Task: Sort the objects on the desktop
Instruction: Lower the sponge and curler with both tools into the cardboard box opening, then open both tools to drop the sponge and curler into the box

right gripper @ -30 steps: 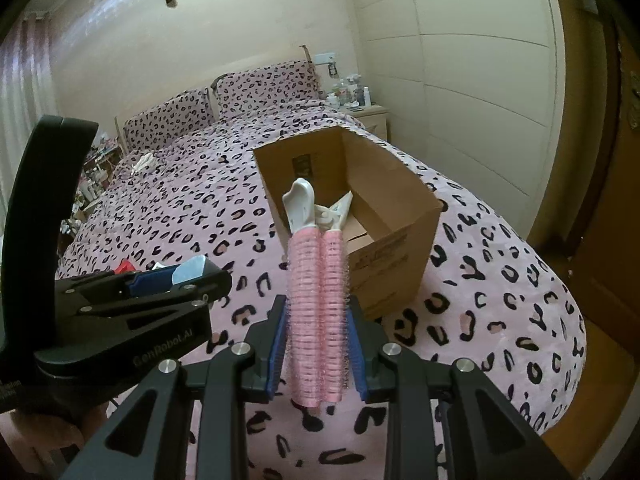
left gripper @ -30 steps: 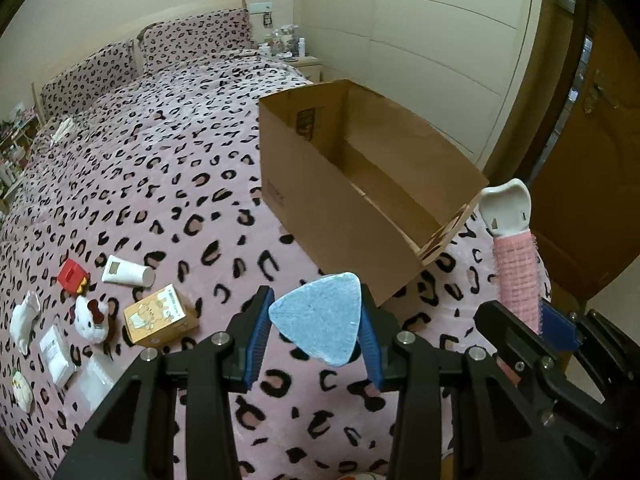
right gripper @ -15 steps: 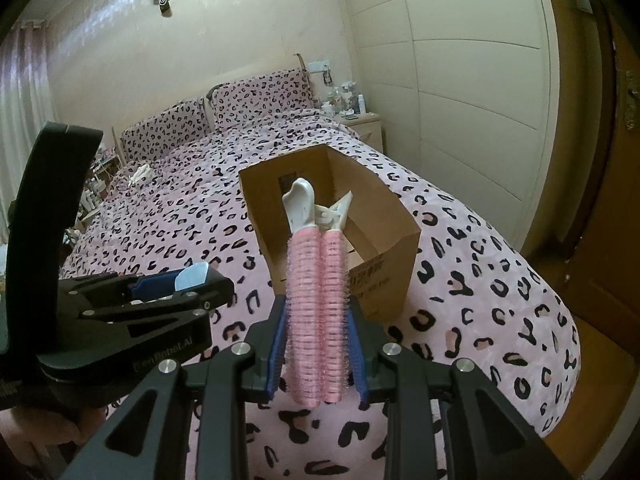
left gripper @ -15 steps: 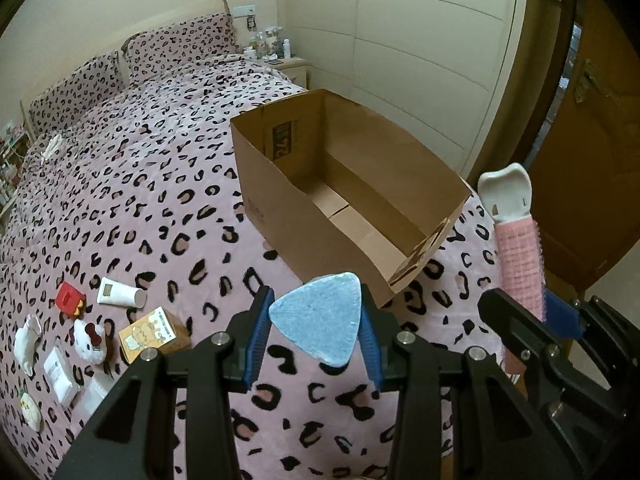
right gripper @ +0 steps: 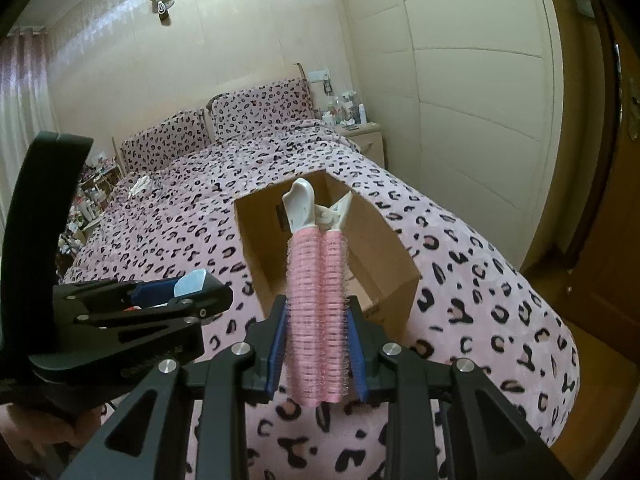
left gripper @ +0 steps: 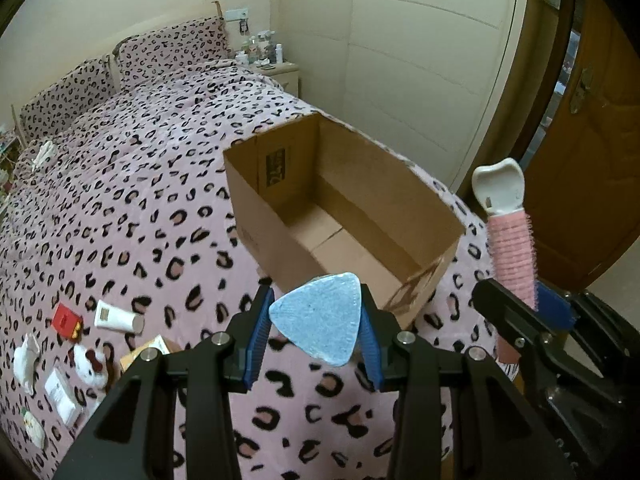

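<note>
Looking along the left gripper (left gripper: 316,338) in the left wrist view, its blue pads are pressing on the two sides of a light-blue triangular sponge (left gripper: 318,322), flat face toward the camera, one rounded corner pointing down and the broad edge lying uppermost. It is hanging above the leopard-print bed (left gripper: 132,184), just short of the near corner of the open cardboard box (left gripper: 344,216), whose long axis is running away toward the nightstand. Small items are lying at lower left: a white tube (left gripper: 118,317), a red box (left gripper: 67,321), a plush toy (left gripper: 90,362). At right, the right gripper (left gripper: 536,304) is carrying a pink hair-roller clip (left gripper: 510,248).

Looking along the right gripper (right gripper: 316,344) in the right wrist view, its jaws are sitting closed on the roller clip (right gripper: 318,308), long axis running upright in the picture, white handle end pointing up and forward toward the box (right gripper: 384,248); the sponge's edge (right gripper: 190,283) is showing between the jaws of the left gripper (right gripper: 188,292) at left.

Judged risks: releasing now would probably be dropping the sponge on the blanket outside the near wall, since it is not yet reading as over the opening; the two grippers are travelling close together and could be colliding at the narrow box mouth; the roller's bristles may be snagging on a pad at release.
</note>
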